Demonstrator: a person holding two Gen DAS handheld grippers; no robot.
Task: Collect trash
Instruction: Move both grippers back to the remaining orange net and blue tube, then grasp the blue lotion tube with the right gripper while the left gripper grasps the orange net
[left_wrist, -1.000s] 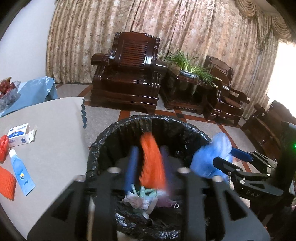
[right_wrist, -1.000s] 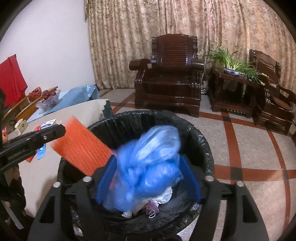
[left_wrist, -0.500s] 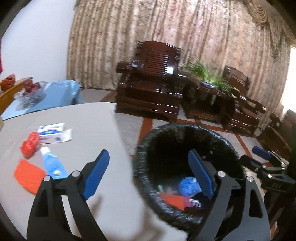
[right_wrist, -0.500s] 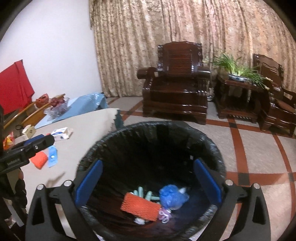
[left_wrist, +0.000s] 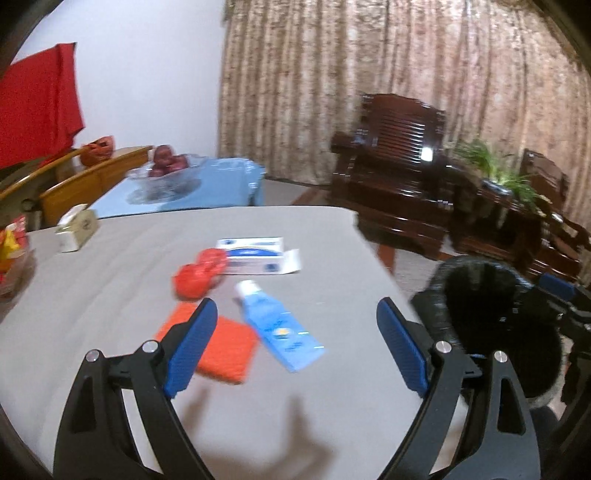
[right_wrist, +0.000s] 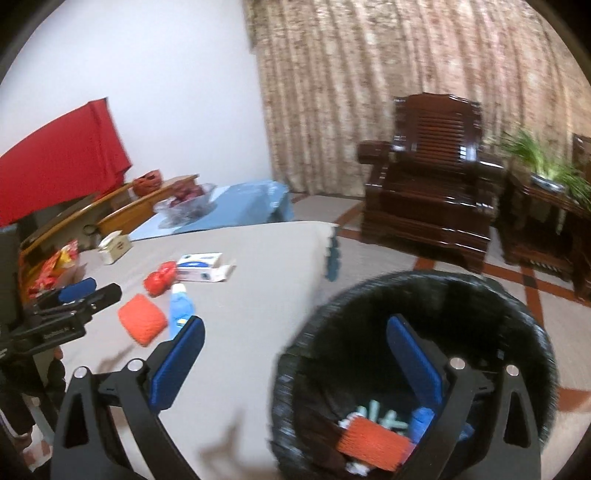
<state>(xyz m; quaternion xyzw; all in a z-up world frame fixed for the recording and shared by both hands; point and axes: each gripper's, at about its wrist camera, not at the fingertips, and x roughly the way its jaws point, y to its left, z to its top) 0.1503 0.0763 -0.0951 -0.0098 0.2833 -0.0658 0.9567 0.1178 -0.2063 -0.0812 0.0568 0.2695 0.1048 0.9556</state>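
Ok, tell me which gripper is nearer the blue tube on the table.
Left. The left gripper hangs open just above the blue tube; the right gripper sits further off, by the trash bin.

- White wall (right_wrist: 177, 92) meets patterned beige curtains (left_wrist: 332, 92).
- Dark carved wooden armchair (right_wrist: 432, 192) stands on tiled floor (right_wrist: 376, 254).
- Potted plant (right_wrist: 543, 162) beside it.
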